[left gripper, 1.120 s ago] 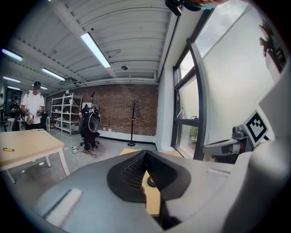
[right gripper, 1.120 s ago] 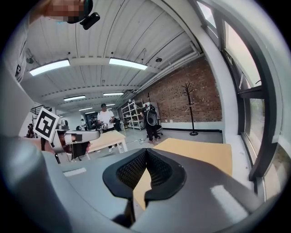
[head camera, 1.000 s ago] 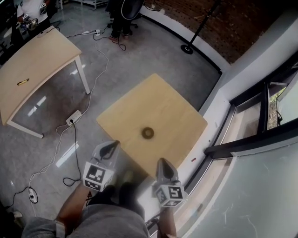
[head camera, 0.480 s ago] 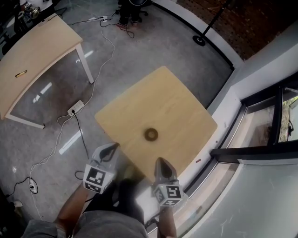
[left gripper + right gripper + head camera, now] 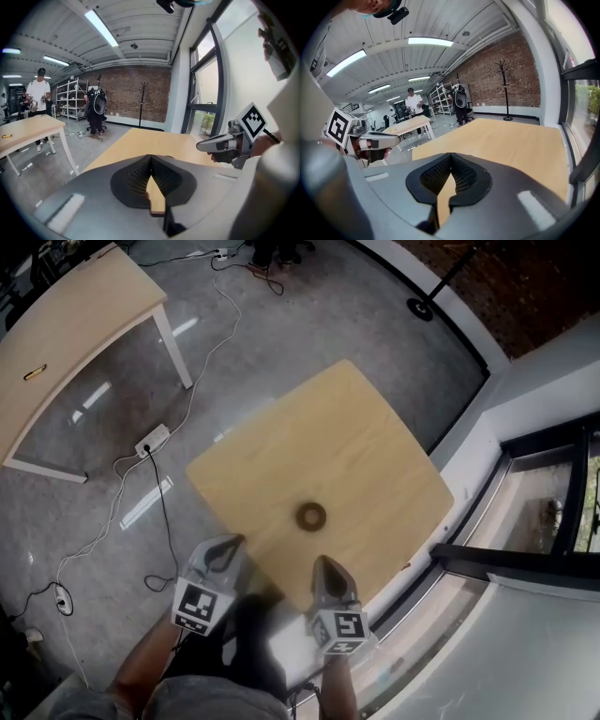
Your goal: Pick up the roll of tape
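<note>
No legible text, brands, numbers or signs. Only coded square markers (image 5: 199, 605) on the cubes of left hand-held gripper (image 5: 227, 544) and right hand-held gripper (image 5: 324, 564); no characters.

Ceiling strips (image 5: 101, 28) and windows (image 5: 206, 89) give bright light; edges warp

The roll of tape (image 5: 311, 516) is a small brown ring with a darker open middle. It lies flat, hole upward, on the pale wooden desk (image 5: 375, 456), alone on the bare top and somewhat nearer the desk's near edge than its far corner.
</note>
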`<state>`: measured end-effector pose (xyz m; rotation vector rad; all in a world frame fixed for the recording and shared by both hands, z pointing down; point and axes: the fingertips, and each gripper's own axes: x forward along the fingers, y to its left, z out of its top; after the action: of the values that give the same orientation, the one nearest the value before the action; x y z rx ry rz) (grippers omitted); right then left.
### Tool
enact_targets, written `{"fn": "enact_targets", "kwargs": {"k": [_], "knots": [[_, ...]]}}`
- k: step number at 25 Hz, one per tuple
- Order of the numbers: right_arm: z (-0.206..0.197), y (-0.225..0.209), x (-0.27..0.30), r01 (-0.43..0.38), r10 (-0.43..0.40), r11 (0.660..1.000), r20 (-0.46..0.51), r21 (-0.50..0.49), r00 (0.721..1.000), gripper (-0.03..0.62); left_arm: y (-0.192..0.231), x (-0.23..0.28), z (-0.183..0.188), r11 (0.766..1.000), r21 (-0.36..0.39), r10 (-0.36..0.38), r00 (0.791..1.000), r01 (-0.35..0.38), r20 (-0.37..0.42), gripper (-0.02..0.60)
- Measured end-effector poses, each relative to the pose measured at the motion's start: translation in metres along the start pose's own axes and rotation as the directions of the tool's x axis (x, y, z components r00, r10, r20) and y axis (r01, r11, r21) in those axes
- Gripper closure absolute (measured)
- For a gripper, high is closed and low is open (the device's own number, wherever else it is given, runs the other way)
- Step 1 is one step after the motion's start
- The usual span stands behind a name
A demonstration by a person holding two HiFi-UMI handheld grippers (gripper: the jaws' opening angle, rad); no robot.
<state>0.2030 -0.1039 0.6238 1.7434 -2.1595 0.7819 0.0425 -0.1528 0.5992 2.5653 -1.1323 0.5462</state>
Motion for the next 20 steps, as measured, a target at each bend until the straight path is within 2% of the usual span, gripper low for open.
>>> {"fn": "enact_targets", "kwargs": {"k": [11,15,20], "knots": [[-0.012,-0.011,0.029,0.003,-0.003,1.000,-0.044,-0.001,0.999,0.580,0.003,0.014,-0.009,1.000,0.007,-0.019,1.000,0.019,-0.019,0.581],[-0.014,-0.009,0.040,-0.006,0.004,0.999,-0.062,-0.043,0.998,0.580,0.006,0.012,-0.008,1.000,0.010,-0.014,1.000,0.014,-0.017,0.581],[-0.007,-0.006,0.055,0.000,-0.003,0.994,-0.025,-0.107,1.000,0.577,0.008,0.007,-0.001,1.000,-0.027,-0.015,1.000,0.015,0.000,0.581]]}}
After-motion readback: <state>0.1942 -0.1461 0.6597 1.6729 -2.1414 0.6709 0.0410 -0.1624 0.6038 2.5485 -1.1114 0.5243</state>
